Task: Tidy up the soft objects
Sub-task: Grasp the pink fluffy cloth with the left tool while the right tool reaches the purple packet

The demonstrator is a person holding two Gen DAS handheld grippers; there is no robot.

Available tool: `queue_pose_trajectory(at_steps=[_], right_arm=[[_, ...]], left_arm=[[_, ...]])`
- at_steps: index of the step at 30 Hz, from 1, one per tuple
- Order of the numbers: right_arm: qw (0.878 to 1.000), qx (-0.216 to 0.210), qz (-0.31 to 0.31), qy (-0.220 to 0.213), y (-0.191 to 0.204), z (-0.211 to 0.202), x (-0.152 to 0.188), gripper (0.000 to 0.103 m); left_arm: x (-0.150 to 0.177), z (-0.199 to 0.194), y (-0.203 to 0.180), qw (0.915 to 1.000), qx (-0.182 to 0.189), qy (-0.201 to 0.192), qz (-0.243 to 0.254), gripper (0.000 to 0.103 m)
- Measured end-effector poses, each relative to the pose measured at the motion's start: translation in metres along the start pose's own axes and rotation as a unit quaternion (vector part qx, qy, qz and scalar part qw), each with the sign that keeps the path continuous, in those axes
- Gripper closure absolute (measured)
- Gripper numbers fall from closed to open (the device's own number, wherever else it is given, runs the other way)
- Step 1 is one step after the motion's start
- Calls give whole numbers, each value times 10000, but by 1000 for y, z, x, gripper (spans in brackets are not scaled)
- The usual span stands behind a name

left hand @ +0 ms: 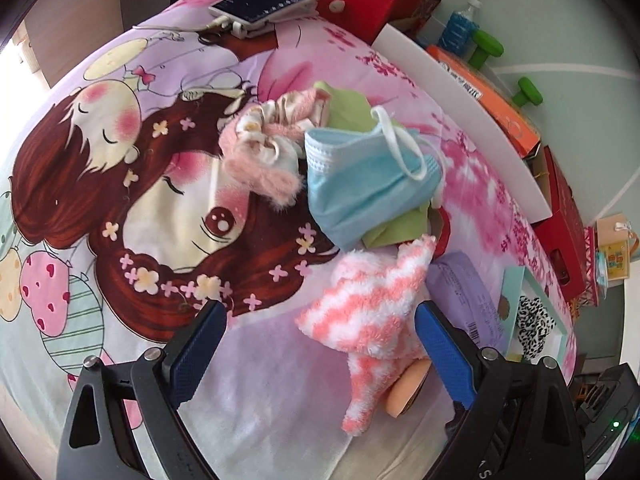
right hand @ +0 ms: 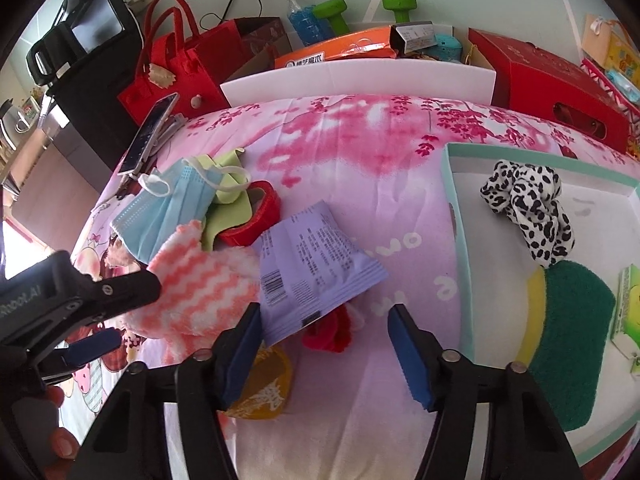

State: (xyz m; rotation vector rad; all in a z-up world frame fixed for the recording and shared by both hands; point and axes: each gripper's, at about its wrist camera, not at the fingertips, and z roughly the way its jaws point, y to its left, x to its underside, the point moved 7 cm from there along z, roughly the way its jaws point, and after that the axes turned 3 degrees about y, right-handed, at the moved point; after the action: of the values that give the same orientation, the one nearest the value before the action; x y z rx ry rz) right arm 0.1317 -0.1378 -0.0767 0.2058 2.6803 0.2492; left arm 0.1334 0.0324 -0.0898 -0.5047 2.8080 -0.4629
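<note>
Looking maybe a third done: the leopard scrunchie point(right hand: 528, 216) and green sponge point(right hand: 568, 344) already sit in the mint tray point(right hand: 454, 208). The face mask point(left hand: 360, 184), pink scrunchie point(left hand: 264, 140) and striped fuzzy cloth point(left hand: 372, 316) are loose on the bed. Left gripper point(left hand: 320, 352) and right gripper point(right hand: 324, 348) both gape wide, fingers empty.

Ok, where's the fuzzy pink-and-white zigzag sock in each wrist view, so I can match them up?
Left wrist: fuzzy pink-and-white zigzag sock sits lower centre-right, just inside the right finger of the open left gripper.
Right wrist: the sock lies left of centre, beside the other gripper's black body.
Shared landmark: the light blue pleated face mask lies just beyond the sock in both.
</note>
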Motion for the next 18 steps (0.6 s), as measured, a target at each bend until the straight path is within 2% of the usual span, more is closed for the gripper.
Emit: queue_pose_trajectory(at_steps=[4,9,14,17,18], right_arm=[[10000,-63,34,-20,-3,0,0,41],[9997,124,-143,-163,-3,-4,-4,40],[9977,394,-450,-326,0,-7,-8,37],[9964,472,-568,-407,1,-8,-10,34],[9962,473,-592,-428,1,-8,-11,34]], left_arm=[[4,7,-3,9999,-16,118,48,8],[6,10,-7,9998,38,154,94,11],[7,16,-15,9994,197,252,127,29],[9,17,-19,9989,302,303,173,46],[10,18,-20,9987,358,322,173,56]])
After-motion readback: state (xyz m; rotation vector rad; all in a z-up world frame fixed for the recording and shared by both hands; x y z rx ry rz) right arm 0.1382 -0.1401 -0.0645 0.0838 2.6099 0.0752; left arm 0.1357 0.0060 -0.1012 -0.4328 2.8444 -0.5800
